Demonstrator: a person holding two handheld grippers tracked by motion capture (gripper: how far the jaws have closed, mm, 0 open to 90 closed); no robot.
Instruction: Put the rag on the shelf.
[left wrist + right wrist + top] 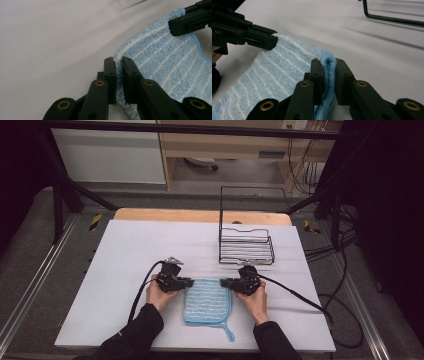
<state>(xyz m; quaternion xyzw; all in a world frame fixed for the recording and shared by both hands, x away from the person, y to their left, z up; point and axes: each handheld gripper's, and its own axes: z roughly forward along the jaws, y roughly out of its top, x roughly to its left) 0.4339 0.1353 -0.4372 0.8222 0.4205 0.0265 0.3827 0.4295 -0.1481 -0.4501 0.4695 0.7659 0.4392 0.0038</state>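
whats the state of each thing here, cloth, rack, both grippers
cloth: lying flat on the table, its two far corners pinched
wire rack: upright, empty, apart from the cloth
left gripper: shut on the cloth's corner
right gripper: shut on the cloth's other corner

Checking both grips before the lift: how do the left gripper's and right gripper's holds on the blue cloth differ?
Left gripper pinches a flat, fuzzy white-edged corner; right gripper pinches a folded, rounded blue hem. Left holds the blue cloth's far left corner, right its far right. Both are shut on it.
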